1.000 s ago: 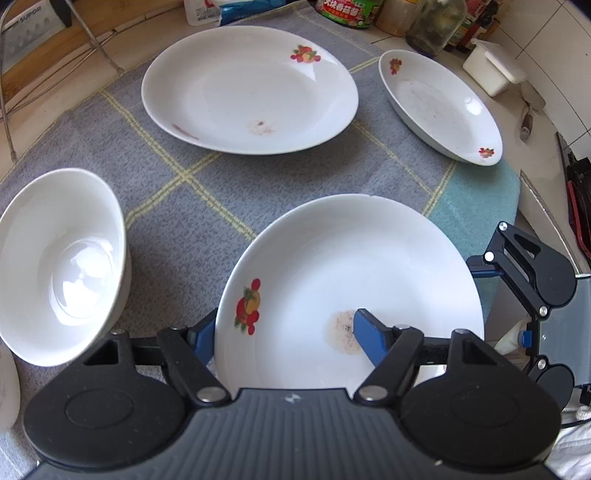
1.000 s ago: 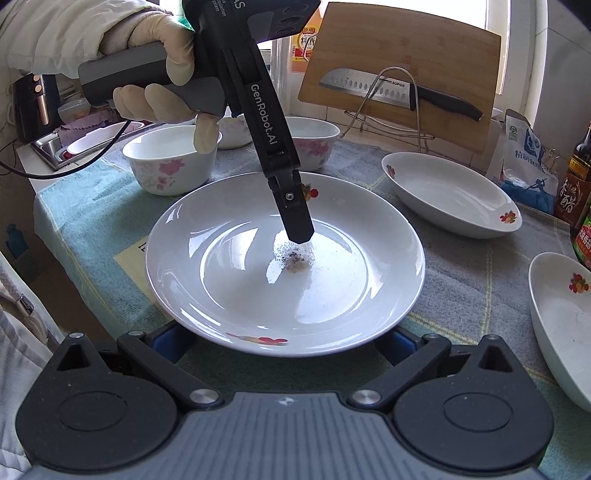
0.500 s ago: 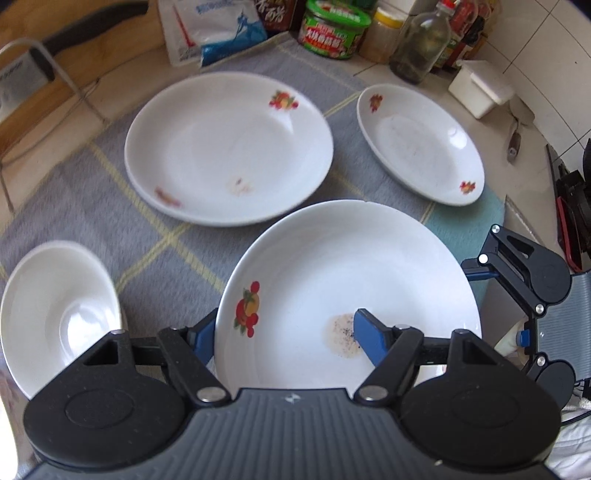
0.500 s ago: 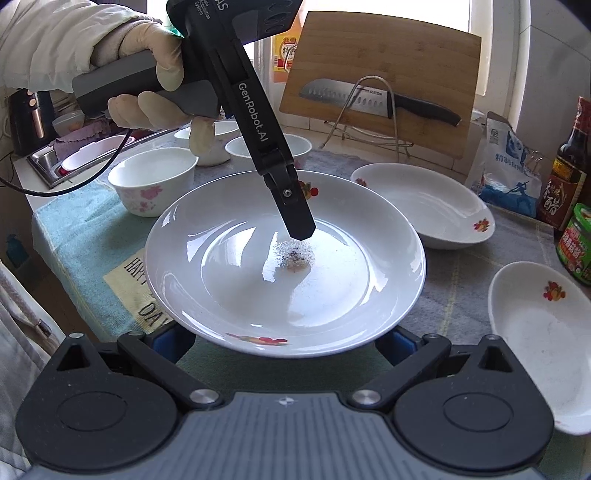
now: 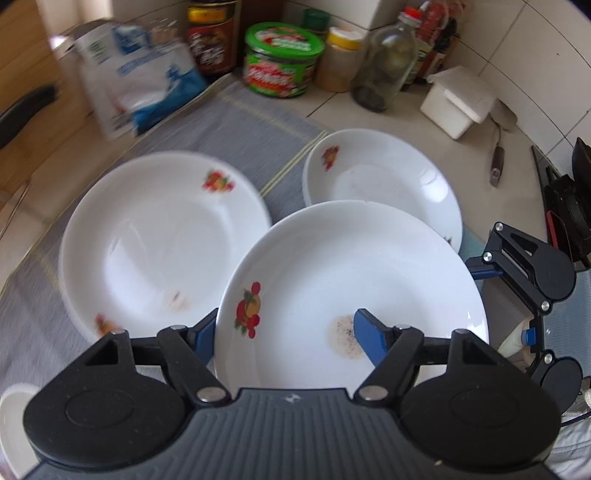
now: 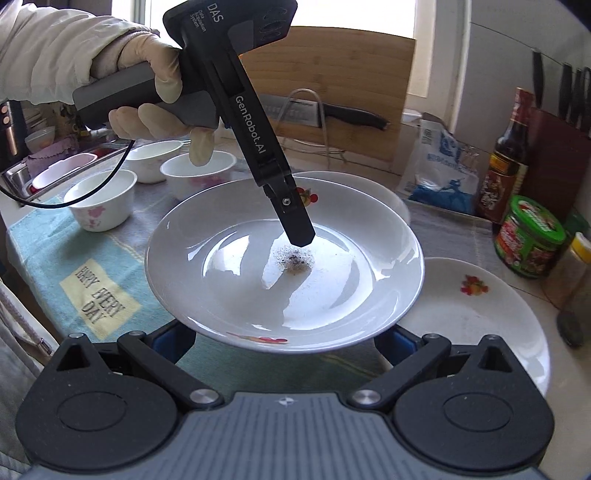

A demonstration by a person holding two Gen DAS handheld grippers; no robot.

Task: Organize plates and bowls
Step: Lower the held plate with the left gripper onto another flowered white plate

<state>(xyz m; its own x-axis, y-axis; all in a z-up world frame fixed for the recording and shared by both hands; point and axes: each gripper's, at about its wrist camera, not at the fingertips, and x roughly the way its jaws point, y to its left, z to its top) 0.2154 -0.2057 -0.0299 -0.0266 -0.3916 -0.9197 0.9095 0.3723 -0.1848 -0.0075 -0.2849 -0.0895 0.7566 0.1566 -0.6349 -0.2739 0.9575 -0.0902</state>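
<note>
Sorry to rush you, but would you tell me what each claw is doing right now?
Left claw: shut on the rim of the stained white plate, one finger on top.
Right claw: open, fingers below that plate's near edge, not gripping it.

You are looking at a tiled worktop (image 5: 332, 110) that is running back to a white tiled wall (image 5: 517, 55) at the upper right of the left wrist frame. Daylight is coming through a window (image 6: 351, 14) at the top centre of the right wrist frame, and it is glaring off the glazed surfaces below. A wooden cutting board (image 6: 332, 92) is leaning under that window, with a knife (image 6: 332, 112) resting on a wire rack in front of it. A grey checked cloth (image 5: 240, 136) is covering the worktop, and a teal towel (image 6: 74, 266) is lying at the left of the right wrist frame. Jars and bottles (image 5: 284, 59) are crowding the top of the left wrist frame.
</note>
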